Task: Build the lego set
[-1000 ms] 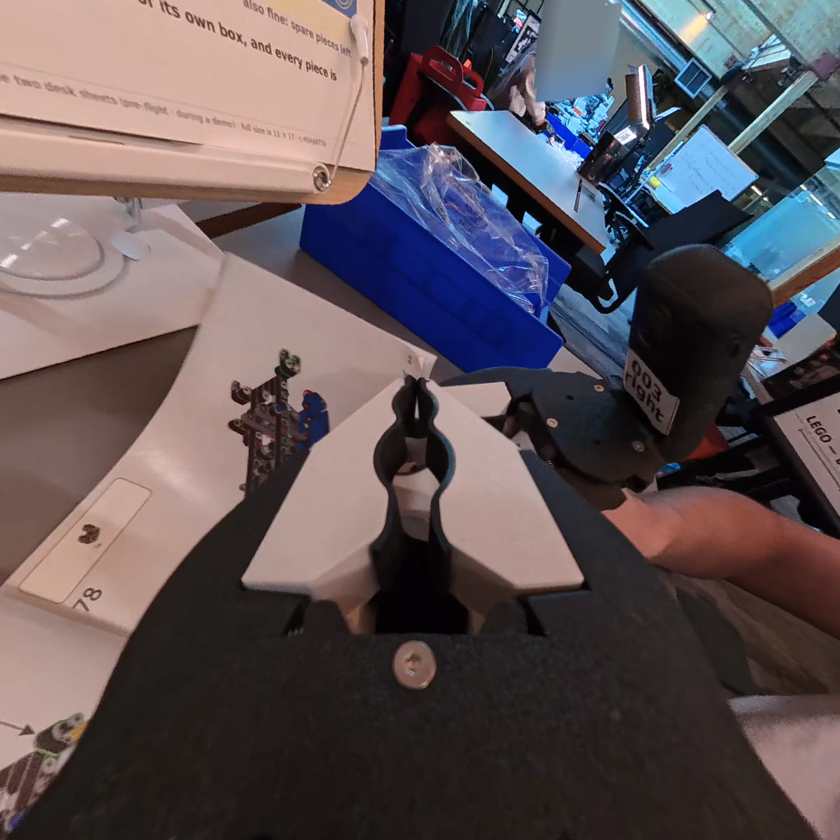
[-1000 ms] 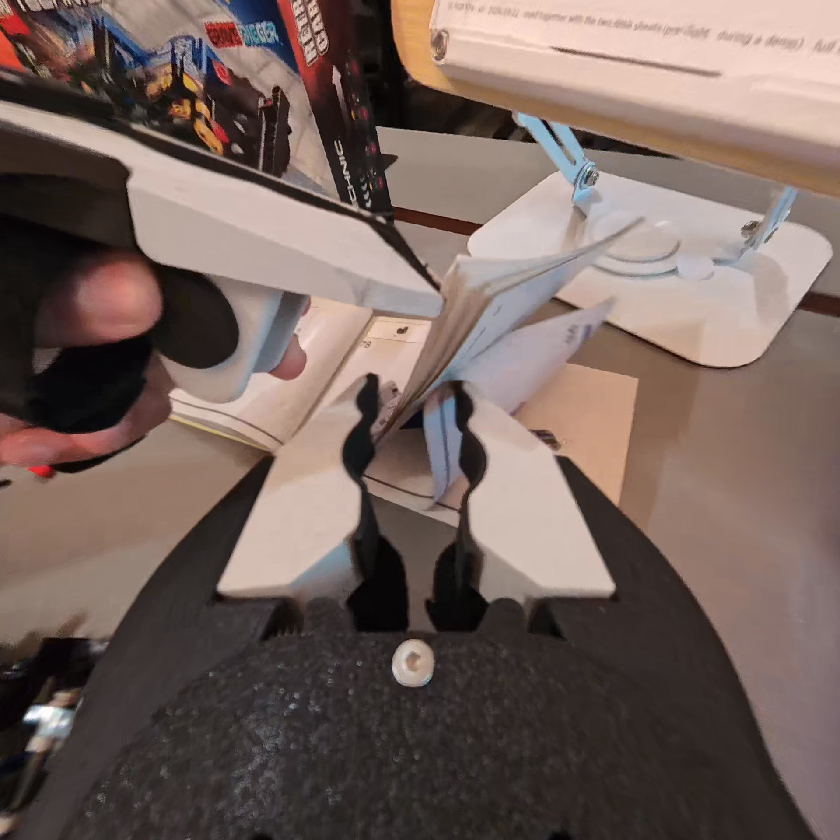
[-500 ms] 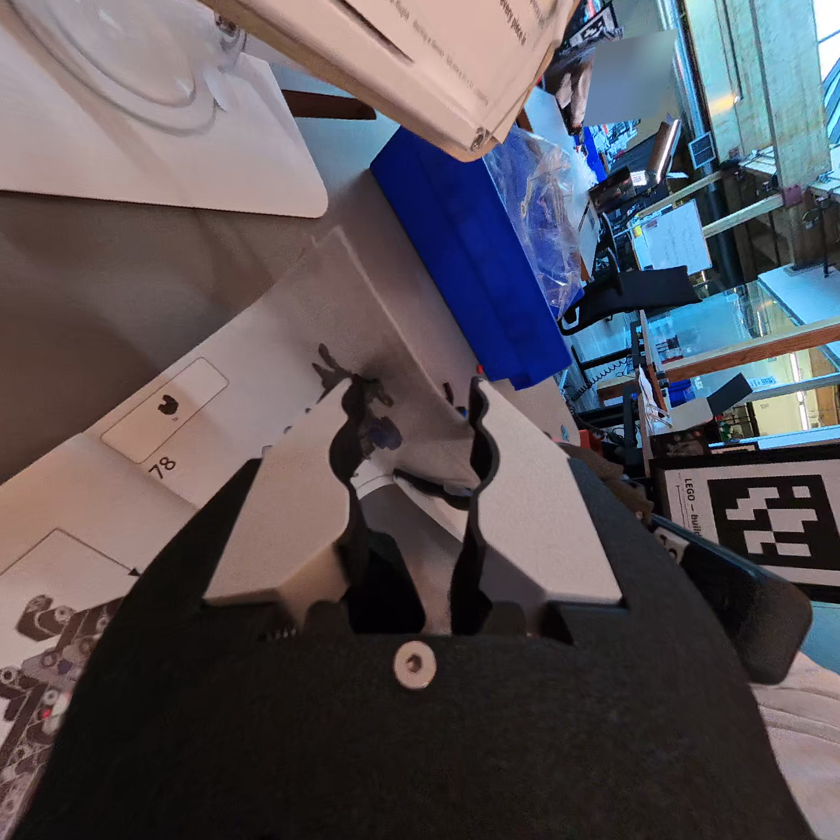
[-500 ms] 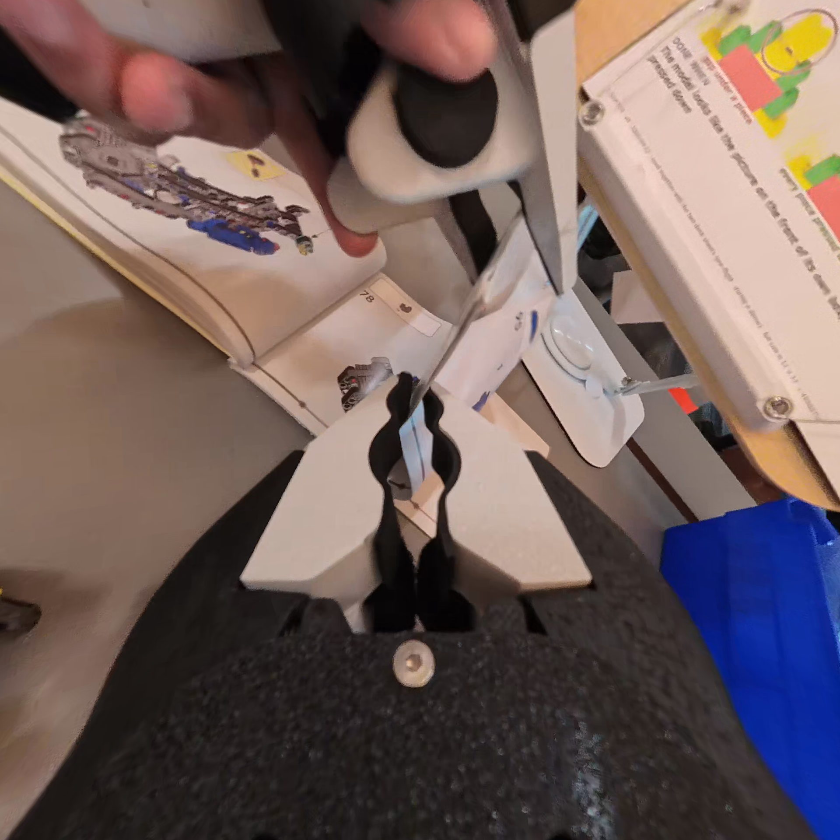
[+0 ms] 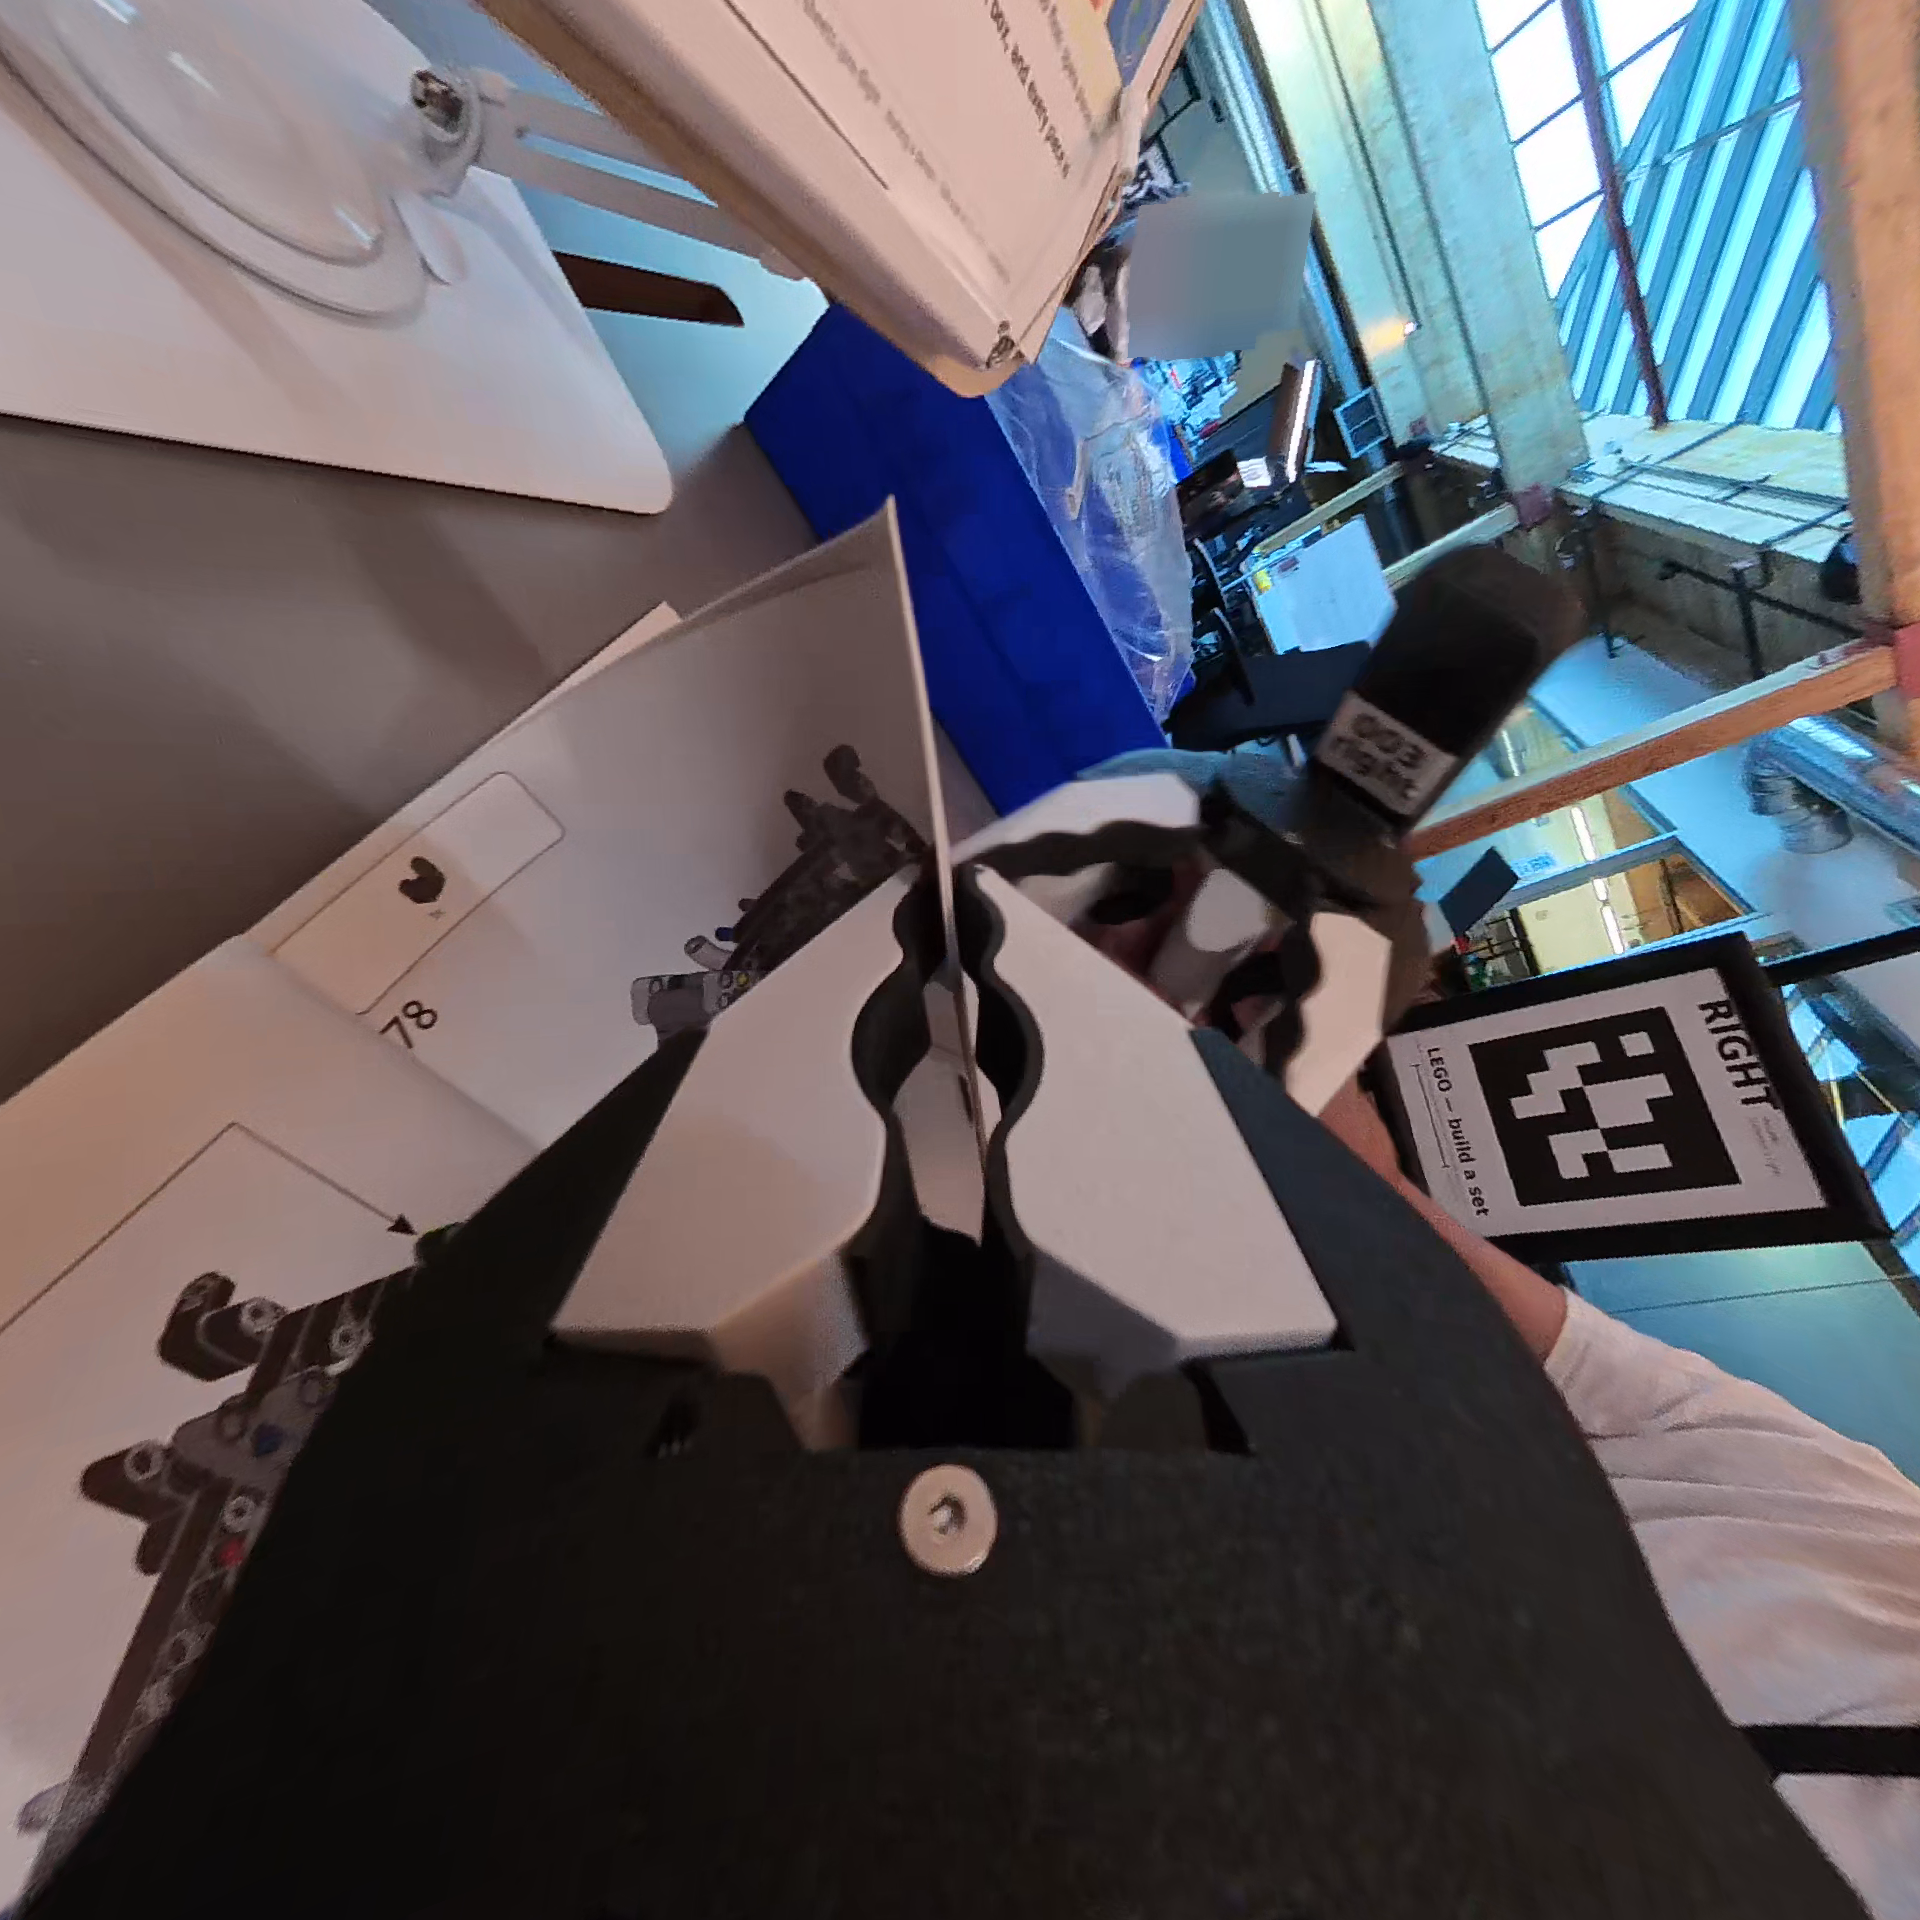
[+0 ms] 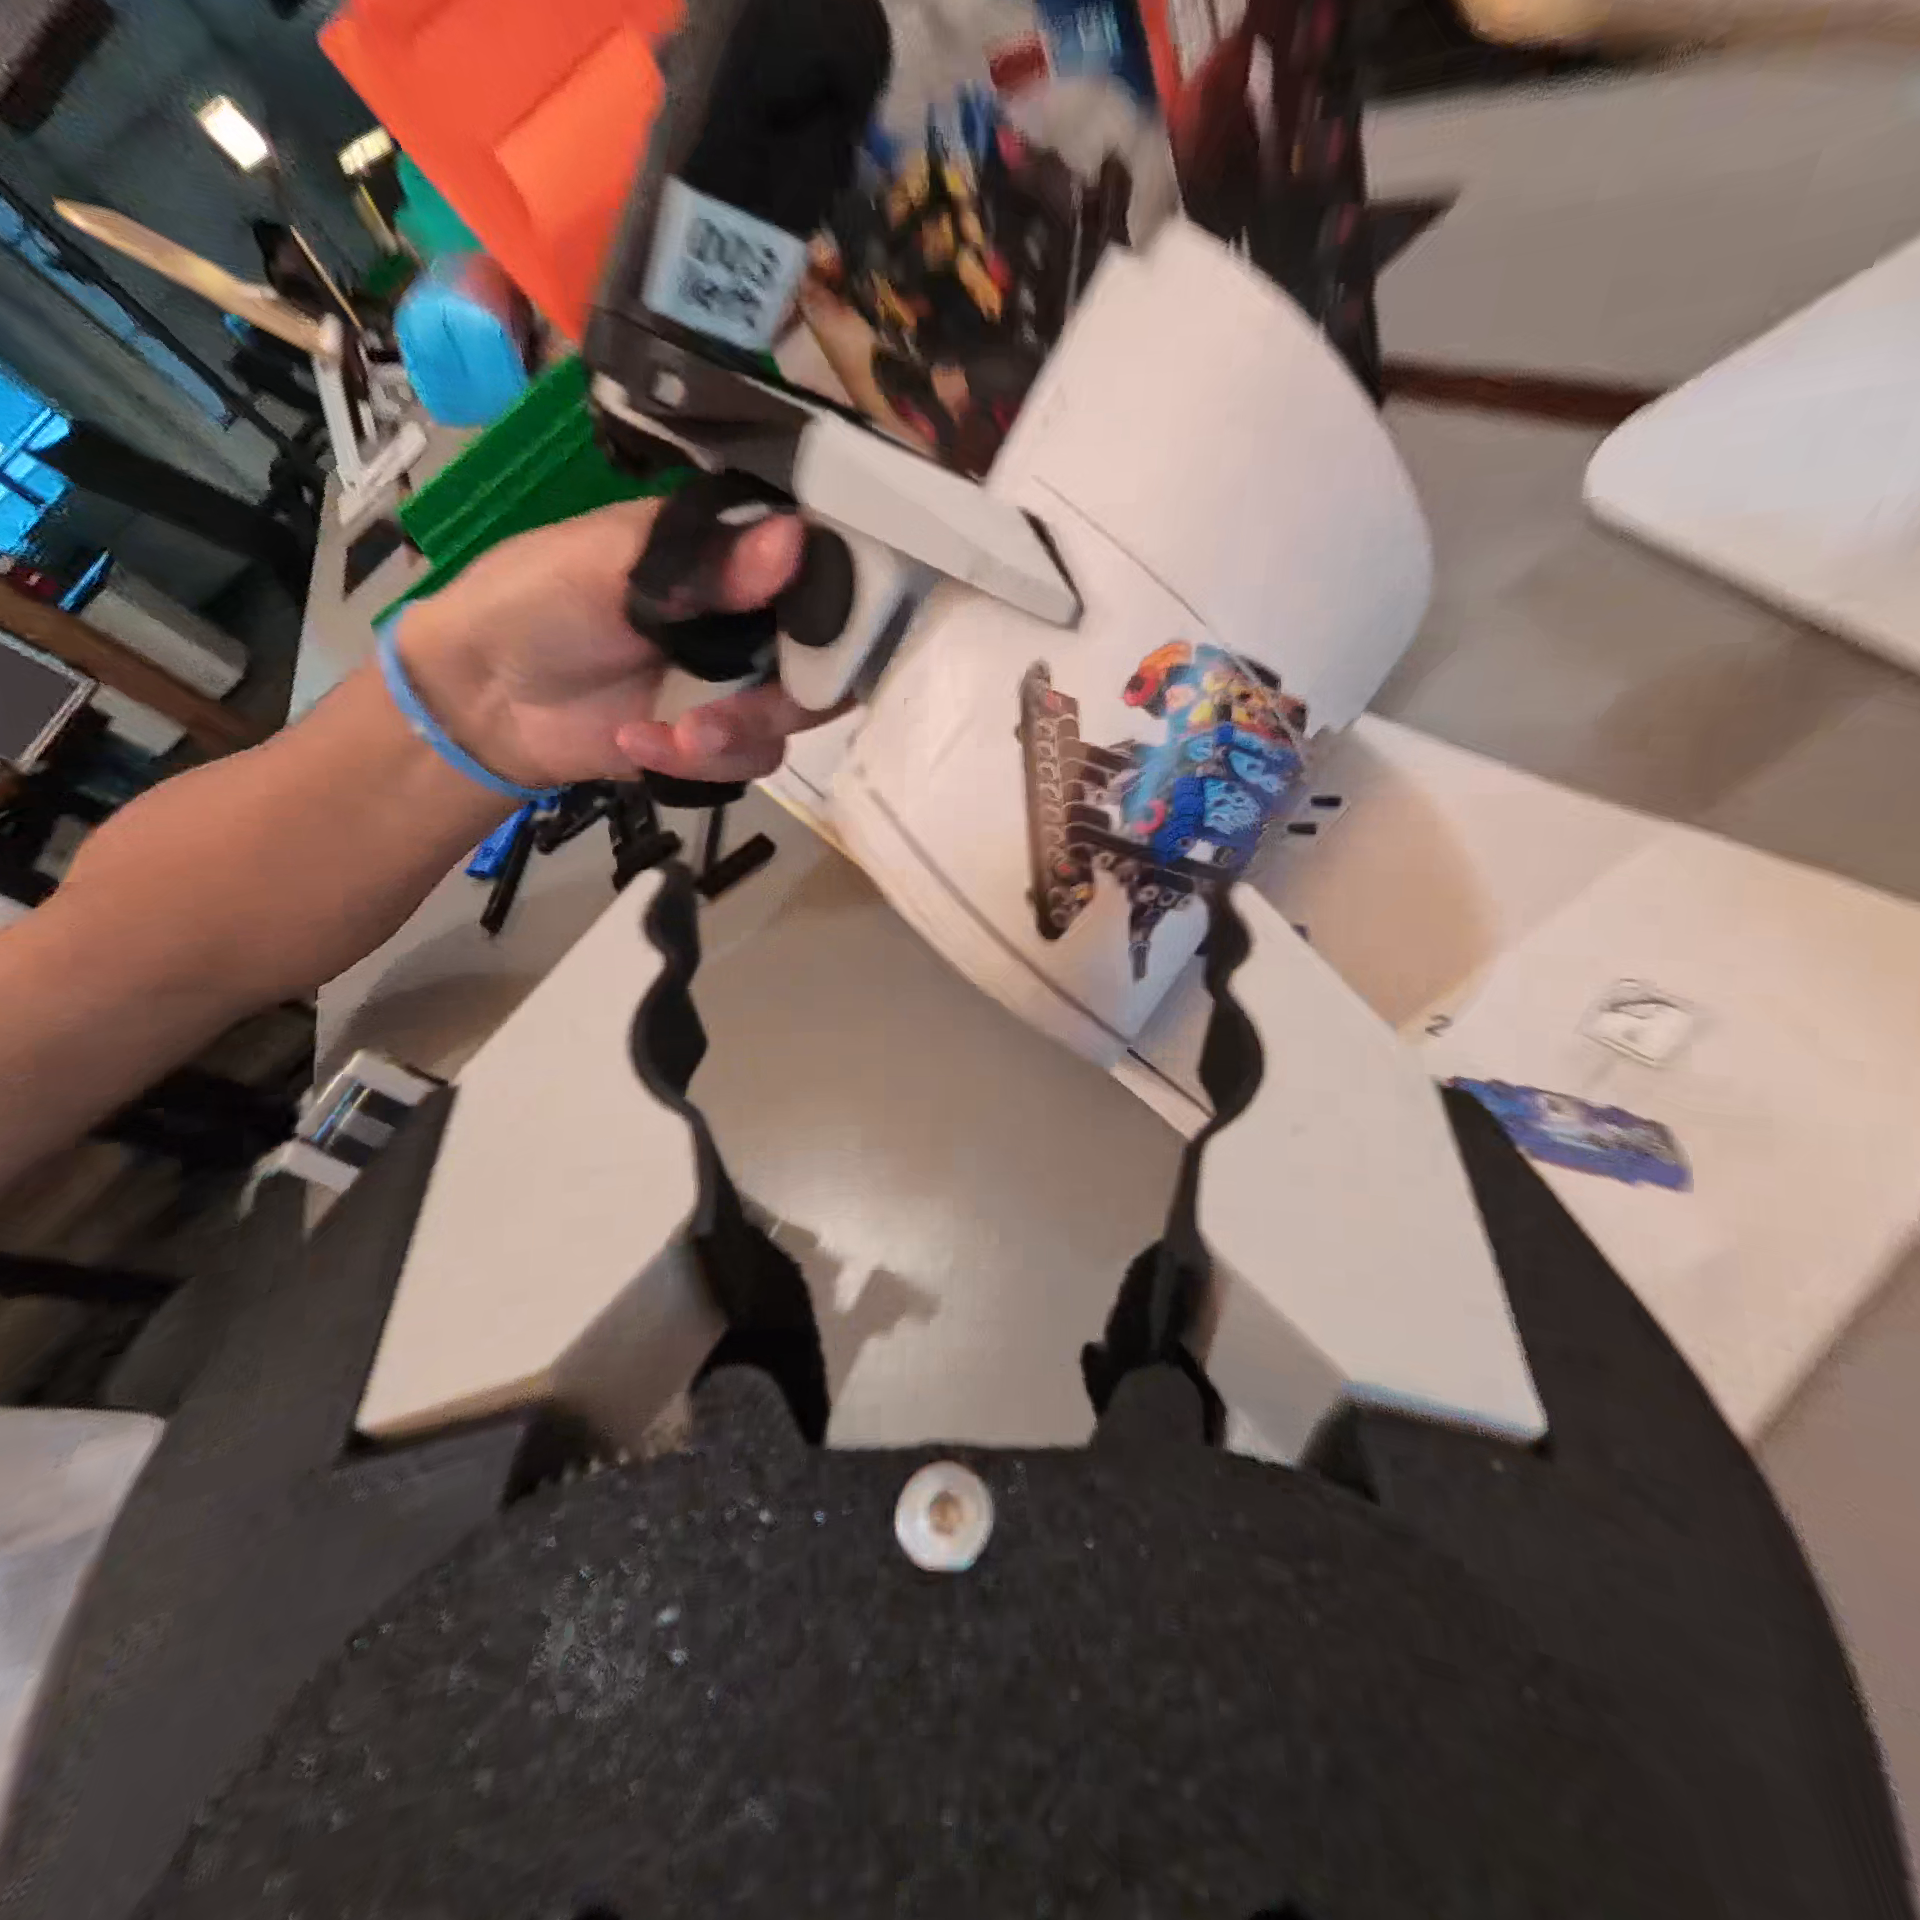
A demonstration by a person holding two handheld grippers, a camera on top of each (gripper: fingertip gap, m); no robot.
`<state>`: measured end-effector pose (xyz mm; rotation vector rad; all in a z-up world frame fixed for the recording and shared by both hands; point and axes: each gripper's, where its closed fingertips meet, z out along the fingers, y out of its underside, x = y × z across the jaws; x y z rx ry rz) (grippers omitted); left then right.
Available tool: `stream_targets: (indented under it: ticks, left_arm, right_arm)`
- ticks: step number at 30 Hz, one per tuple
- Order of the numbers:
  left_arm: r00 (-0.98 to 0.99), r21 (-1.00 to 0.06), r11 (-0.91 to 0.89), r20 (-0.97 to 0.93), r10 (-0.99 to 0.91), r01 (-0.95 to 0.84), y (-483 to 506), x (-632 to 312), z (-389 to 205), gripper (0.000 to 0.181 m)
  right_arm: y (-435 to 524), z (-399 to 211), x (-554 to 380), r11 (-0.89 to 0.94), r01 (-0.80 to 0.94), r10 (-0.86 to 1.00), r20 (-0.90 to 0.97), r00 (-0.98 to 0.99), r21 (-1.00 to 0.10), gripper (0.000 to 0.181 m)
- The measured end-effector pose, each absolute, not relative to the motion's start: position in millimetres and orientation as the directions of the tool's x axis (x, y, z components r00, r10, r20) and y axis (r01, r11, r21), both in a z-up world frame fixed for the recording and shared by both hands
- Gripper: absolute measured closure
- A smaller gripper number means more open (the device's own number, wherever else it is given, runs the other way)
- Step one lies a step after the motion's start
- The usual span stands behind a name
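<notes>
Left wrist view: pinched one page [image 5: 821, 665] of the instruction booklet [image 5: 499, 935] with the left gripper [image 5: 940, 883], jaws pressed together on the sheet's near edge, sheet stood up almost on edge. Left the rest of the booklet lying open on the grey bench [image 5: 260, 623], printed build steps facing up. Showed a white stand base [image 5: 312, 343] toward the bench's far side and a blue bin [image 5: 935, 540] with clear plastic in it just past the booklet. Caught the right gripper [image 5: 1195, 914] just beyond the pinched page, blurred, jaws apart. Took in a black-framed marker card [image 5: 1621, 1112] farther right and a white sleeve [image 5: 1766, 1507] at the lower right.

Right wrist view: held the right gripper [image 6: 945, 894] over bare bench [image 6: 935, 1091], jaws spread wide around nothing. Showed the left hand [image 6: 582, 665], blue band at the wrist, wrapped around the left gripper [image 6: 1049, 592], white tip against the curled booklet page [image 6: 1143, 727]; cannot tell the jaws' state from here. Found the loose lego pieces [image 6: 623, 831], black and blue, on the bench near its left edge, right under that hand. Showed the lego box [image 6: 987, 260] standing behind the booklet, blurred, and another printed sheet [image 6: 1662, 987] lying flat at the right.
</notes>
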<state>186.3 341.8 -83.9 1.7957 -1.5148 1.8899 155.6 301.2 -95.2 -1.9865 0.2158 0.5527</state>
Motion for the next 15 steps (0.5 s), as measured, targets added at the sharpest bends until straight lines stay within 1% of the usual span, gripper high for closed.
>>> stream_targets:
  ticks: [2, 3, 4, 5, 7, 9, 13, 15]
  left_arm:
    - [-0.294, -0.549, -0.499, 0.814, -0.501, -0.671, 339.3, 186.6, -85.0, 0.181]
    - [-0.295, -0.543, -0.501, 0.820, -0.491, -0.674, 337.6, 186.4, -86.2, 0.181]
    - [-0.297, -0.536, -0.505, 0.826, -0.479, -0.676, 335.8, 186.1, -86.7, 0.181]
    - [-0.300, -0.529, -0.513, 0.833, -0.464, -0.676, 334.7, 185.8, -85.8, 0.181]
    - [-0.311, -0.520, -0.525, 0.844, -0.437, -0.673, 334.0, 183.7, -81.3, 0.180]
    - [-0.331, -0.524, -0.522, 0.844, -0.421, -0.672, 334.6, 179.6, -75.2, 0.177]
    - [-0.364, -0.552, -0.514, 0.829, -0.425, -0.657, 340.2, 174.9, -69.3, 0.176]
    - [-0.377, -0.557, -0.512, 0.827, -0.418, -0.654, 340.5, 173.4, -67.8, 0.176]
  right_arm:
    - [325.6, -113.3, 152.1, -0.531, -0.407, 0.086, -0.525, 0.847, -0.744, 0.068]
    - [336.4, -118.1, 153.9, -0.535, -0.424, 0.063, -0.535, 0.842, -0.731, 0.064]
    - [345.1, -121.1, 155.5, -0.529, -0.423, 0.048, -0.523, 0.851, -0.736, 0.064]
    - [350.4, -125.1, 156.6, -0.535, -0.408, 0.031, -0.500, 0.866, -0.740, 0.070]
    - [354.8, -129.0, 162.3, -0.516, -0.383, 0.002, -0.449, 0.894, -0.766, 0.098]
    - [355.0, -128.2, 170.4, -0.475, -0.406, -0.021, -0.451, 0.892, -0.781, 0.107]
    - [352.6, -118.0, 171.7, -0.447, -0.502, 0.040, -0.577, 0.816, -0.740, 0.124]
    - [349.9, -120.0, 173.6, -0.458, -0.505, 0.045, -0.586, 0.809, -0.732, 0.122]
